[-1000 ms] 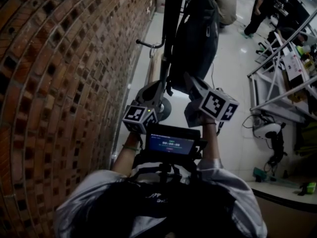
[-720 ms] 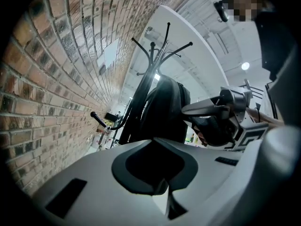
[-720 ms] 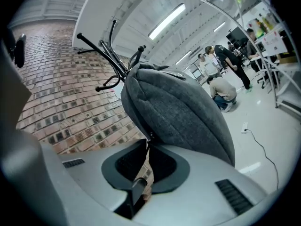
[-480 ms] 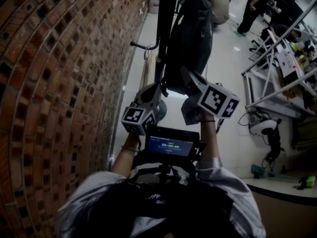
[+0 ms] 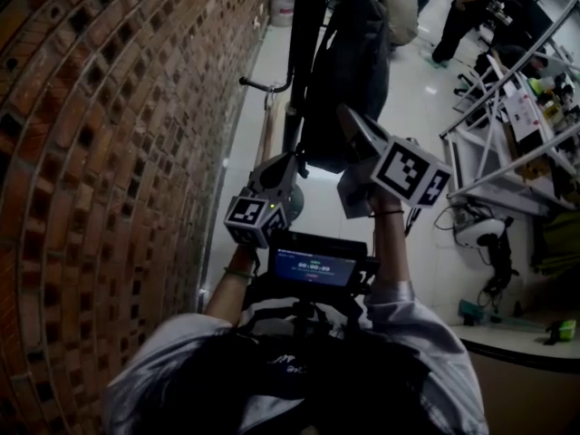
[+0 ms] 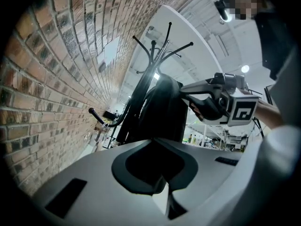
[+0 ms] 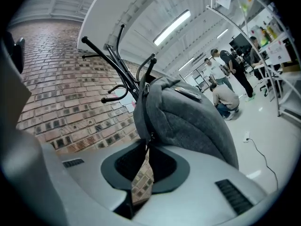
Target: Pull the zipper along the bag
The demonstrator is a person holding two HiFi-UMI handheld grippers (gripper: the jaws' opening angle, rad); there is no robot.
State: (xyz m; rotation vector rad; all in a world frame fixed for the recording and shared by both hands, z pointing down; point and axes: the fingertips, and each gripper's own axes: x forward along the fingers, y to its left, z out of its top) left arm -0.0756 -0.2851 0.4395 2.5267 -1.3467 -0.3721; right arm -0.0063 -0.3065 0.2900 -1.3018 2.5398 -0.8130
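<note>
Right gripper (image 7: 148,147) sits slightly higher than half second ago; left gripper (image 6: 157,145) unmoved. Right jaws pinched to thin slit on zipper pull (image 7: 150,138) at edge of grey bag (image 7: 193,121). Left jaws closed, empty. Bag hangs on coat stand (image 7: 123,62) beside brick wall (image 7: 61,93); contents hidden.

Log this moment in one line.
left gripper: shut, empty | right gripper: shut on dark zipper pull | dark grey fabric bag: hangs on black coat stand
</note>
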